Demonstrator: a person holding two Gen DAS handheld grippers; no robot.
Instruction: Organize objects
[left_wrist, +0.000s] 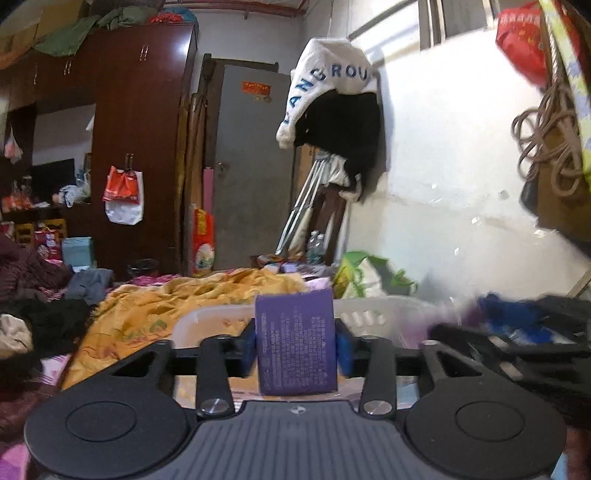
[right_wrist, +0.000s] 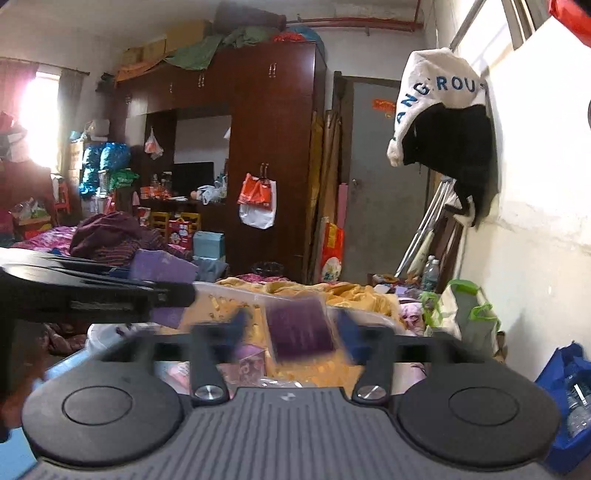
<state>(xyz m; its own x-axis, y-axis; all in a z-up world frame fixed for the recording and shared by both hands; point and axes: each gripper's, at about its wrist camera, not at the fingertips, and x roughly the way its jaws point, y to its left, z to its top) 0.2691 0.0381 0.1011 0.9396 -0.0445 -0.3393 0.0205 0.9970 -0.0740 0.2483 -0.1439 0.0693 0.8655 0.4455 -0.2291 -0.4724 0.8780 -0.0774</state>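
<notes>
Over the bed: both grippers are hovering above a white slotted plastic basket (left_wrist: 373, 312) resting on a rumpled orange-yellow quilt (left_wrist: 177, 299).
Left gripper (left_wrist: 295, 345): its blue-padded fingers (left_wrist: 248, 345) are clamping a purple rectangular cardboard box (left_wrist: 297, 341) by its two side faces, the box standing upright between them, in front of the basket's near rim.
Right gripper (right_wrist: 295, 330): its fingers are pressing on a dark purple flat packet in clear wrap (right_wrist: 301, 326), slightly tilted and blurred by motion, hanging over the basket's interior.
Doing the step well: judging by the task, each item is probably heading into the basket, so it seems wise to be lowering one gripper at a time, keeping the two apart, and opening only once the item is sitting low inside the walls.
Box appearance: matte purple, its facing side covered in fine pale print, too small to read; edges are looking crisp and undented.
Packet appearance: glossy, thinner than the box; details are blurring out.
Far right: a white wall (left_wrist: 443, 166) is running beside the bed.
</notes>
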